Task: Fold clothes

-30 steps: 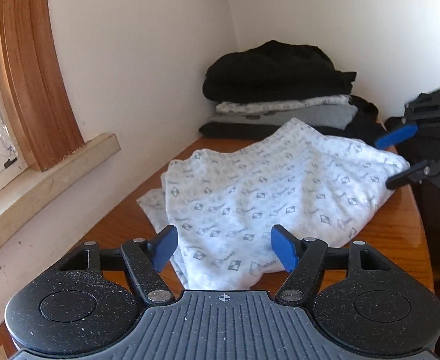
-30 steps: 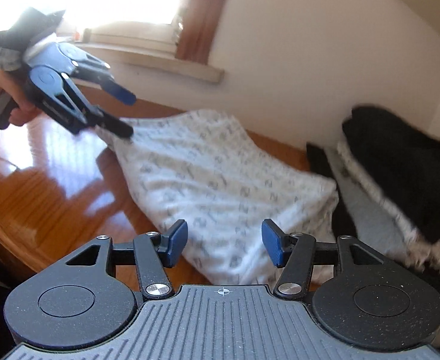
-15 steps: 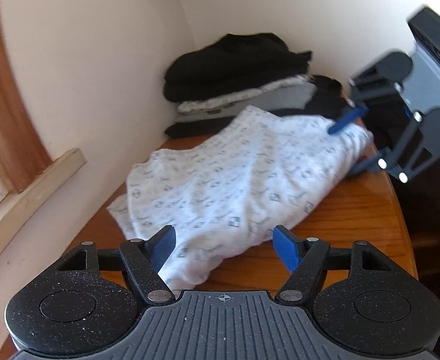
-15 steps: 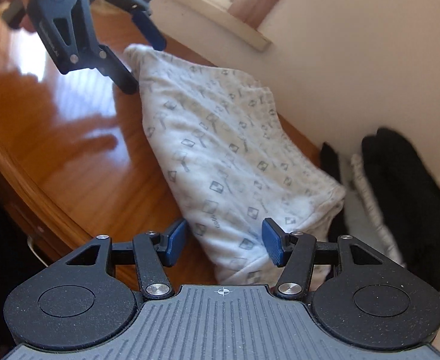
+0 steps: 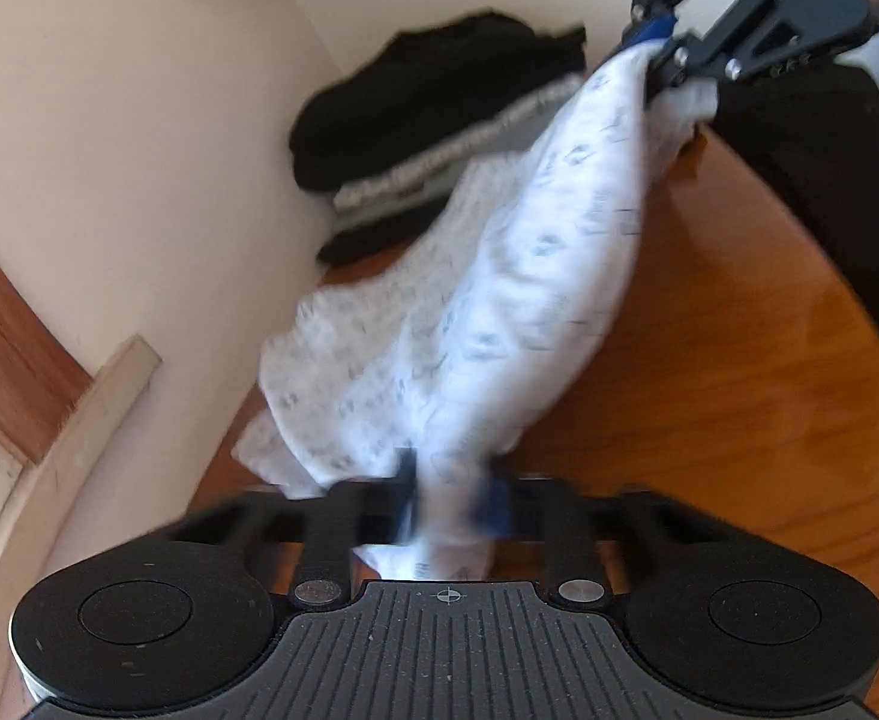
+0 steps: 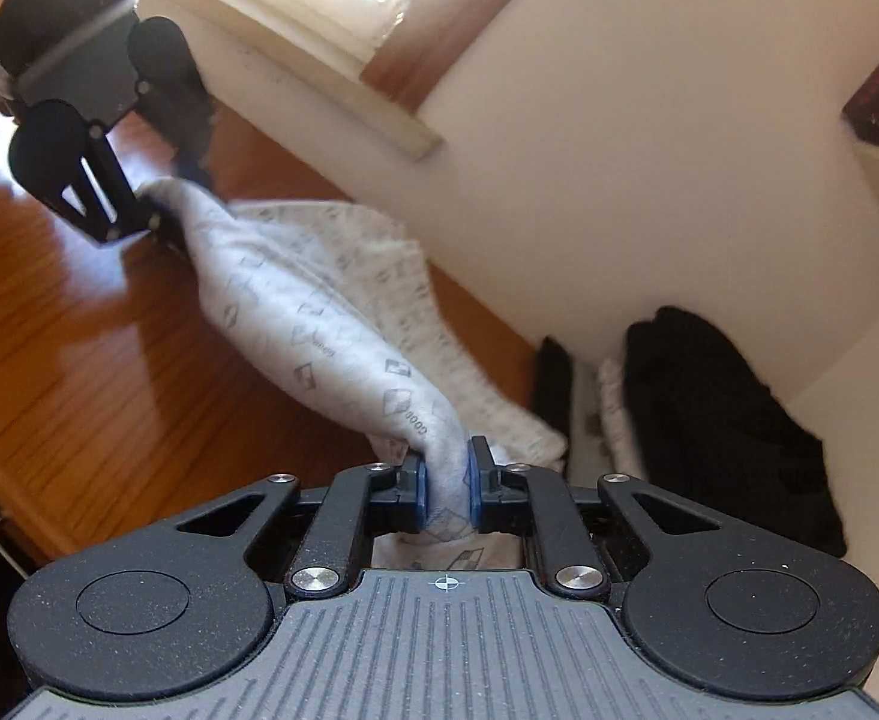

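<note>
Closing on opposite ends of the white shirt (image 6: 319,336): left tongs (image 5: 454,504) and right tongs (image 6: 444,489), both tilted downward, bunched cloth pinched between each pair's pads.

Left claw (image 5: 451,504) and right claw (image 6: 444,483) closing — seemingly gripping cloth.

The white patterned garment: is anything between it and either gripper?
No. The white patterned garment is already between the closing jaws of both the right gripper and the left gripper; nothing visible stands between.
</note>
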Action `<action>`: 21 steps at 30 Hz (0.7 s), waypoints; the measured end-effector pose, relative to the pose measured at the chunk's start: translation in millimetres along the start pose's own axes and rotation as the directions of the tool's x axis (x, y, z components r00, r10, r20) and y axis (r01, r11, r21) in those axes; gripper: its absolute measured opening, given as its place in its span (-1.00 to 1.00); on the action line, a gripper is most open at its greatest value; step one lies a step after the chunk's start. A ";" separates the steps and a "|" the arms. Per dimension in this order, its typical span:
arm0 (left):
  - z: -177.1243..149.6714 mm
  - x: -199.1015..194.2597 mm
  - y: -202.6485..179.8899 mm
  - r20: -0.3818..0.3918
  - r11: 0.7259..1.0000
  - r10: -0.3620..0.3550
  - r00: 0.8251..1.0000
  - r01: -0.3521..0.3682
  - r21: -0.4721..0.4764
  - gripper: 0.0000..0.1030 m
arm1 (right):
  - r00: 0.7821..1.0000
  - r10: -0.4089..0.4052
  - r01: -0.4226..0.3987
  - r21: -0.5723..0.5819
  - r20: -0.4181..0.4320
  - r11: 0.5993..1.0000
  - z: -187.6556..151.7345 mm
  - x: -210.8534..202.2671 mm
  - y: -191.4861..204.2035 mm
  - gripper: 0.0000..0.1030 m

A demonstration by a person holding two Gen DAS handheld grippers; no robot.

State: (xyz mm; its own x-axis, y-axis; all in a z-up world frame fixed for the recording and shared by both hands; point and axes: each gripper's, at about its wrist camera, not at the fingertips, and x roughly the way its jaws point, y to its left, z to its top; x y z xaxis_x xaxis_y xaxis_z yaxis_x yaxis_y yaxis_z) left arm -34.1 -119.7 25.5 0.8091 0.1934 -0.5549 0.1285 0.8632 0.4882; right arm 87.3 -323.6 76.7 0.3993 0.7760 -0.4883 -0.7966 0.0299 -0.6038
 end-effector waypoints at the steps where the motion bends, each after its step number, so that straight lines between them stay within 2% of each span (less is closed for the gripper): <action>1: 5.9 -7.9 5.9 0.010 1.000 0.007 1.000 -0.007 0.005 -0.75 | 1.000 -0.006 0.006 -0.003 0.008 1.000 3.9 -3.7 -4.7 -0.77; 4: 27.8 -40.1 30.6 0.044 1.000 0.005 0.999 -0.005 0.012 -0.77 | 0.999 -0.001 0.000 0.016 0.038 1.000 17.0 -22.3 -25.1 -0.78; 9: 74.6 -108.3 88.7 0.127 0.999 -0.022 0.992 0.025 -0.021 -0.77 | 0.990 0.048 -0.064 0.114 0.136 0.991 46.6 -75.0 -77.2 -0.79; 12: 93.8 -115.8 113.2 0.118 0.998 -0.046 0.992 0.051 -0.038 -0.77 | 0.984 0.093 -0.114 0.131 0.154 0.985 64.4 -80.8 -105.5 -0.79; 14: 98.7 -96.0 125.7 0.079 0.993 -0.079 0.994 0.085 -0.077 -0.68 | 0.988 0.122 -0.135 0.148 0.099 0.980 70.5 -56.1 -120.2 -0.76; 15: 97.8 -78.4 129.6 0.047 0.990 -0.095 0.994 0.100 -0.102 -0.58 | 0.991 0.124 -0.132 0.170 0.057 0.977 69.0 -34.9 -126.1 -0.53; 16: 92.7 -54.3 131.2 -0.002 0.988 -0.090 0.996 0.089 -0.127 -0.20 | 0.992 0.126 -0.127 0.191 0.016 0.973 67.4 -13.6 -132.1 -0.39; 17: 84.5 -28.3 131.5 -0.068 0.987 -0.058 0.996 0.047 -0.151 -0.04 | 0.994 0.111 -0.104 0.211 -0.021 0.972 63.1 5.2 -134.0 -0.33; 19: 63.2 10.0 131.3 -0.164 0.980 -0.032 0.986 -0.001 -0.201 -0.07 | 0.995 0.046 -0.023 0.242 -0.088 0.970 49.2 37.9 -130.8 -0.33; 20: 52.9 21.0 130.9 -0.178 0.973 -0.042 0.983 0.000 -0.230 -0.07 | 0.994 0.050 -0.021 0.274 -0.100 0.961 41.3 48.7 -129.3 -0.33; 21: 43.3 26.6 130.3 -0.167 0.965 -0.061 0.984 0.015 -0.261 -0.07 | 0.993 0.083 -0.052 0.314 -0.087 0.948 32.6 52.3 -126.1 -0.33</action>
State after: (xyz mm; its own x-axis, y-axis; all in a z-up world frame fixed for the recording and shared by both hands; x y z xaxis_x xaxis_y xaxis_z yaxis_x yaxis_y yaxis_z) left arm 29.0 -22.3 103.5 0.6927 0.2157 -0.6882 -0.0130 0.9578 0.2871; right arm 193.9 -266.3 147.8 0.3696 0.7183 -0.5895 -0.9184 0.1860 -0.3492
